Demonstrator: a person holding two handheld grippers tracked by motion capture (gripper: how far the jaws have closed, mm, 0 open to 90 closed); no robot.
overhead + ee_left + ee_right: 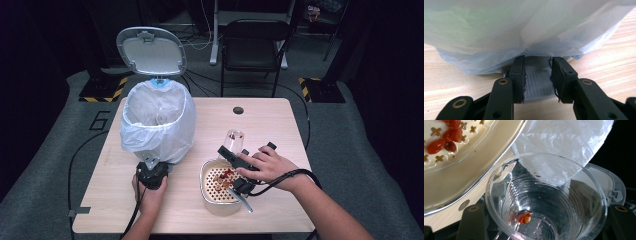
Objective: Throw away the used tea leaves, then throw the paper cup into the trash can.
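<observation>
The right gripper [235, 157] clasped a thin, crushable cup [546, 197]; the left gripper [537, 77], at nine o'clock, clamped the bin's stiff pedal [537, 83].

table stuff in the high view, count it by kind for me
pedal bin with white liner, lid up: 1
clear plastic cup: 1
cream strainer bowl with red bits: 1
handheld grippers: 2, left gripper, right gripper
total: 5
</observation>
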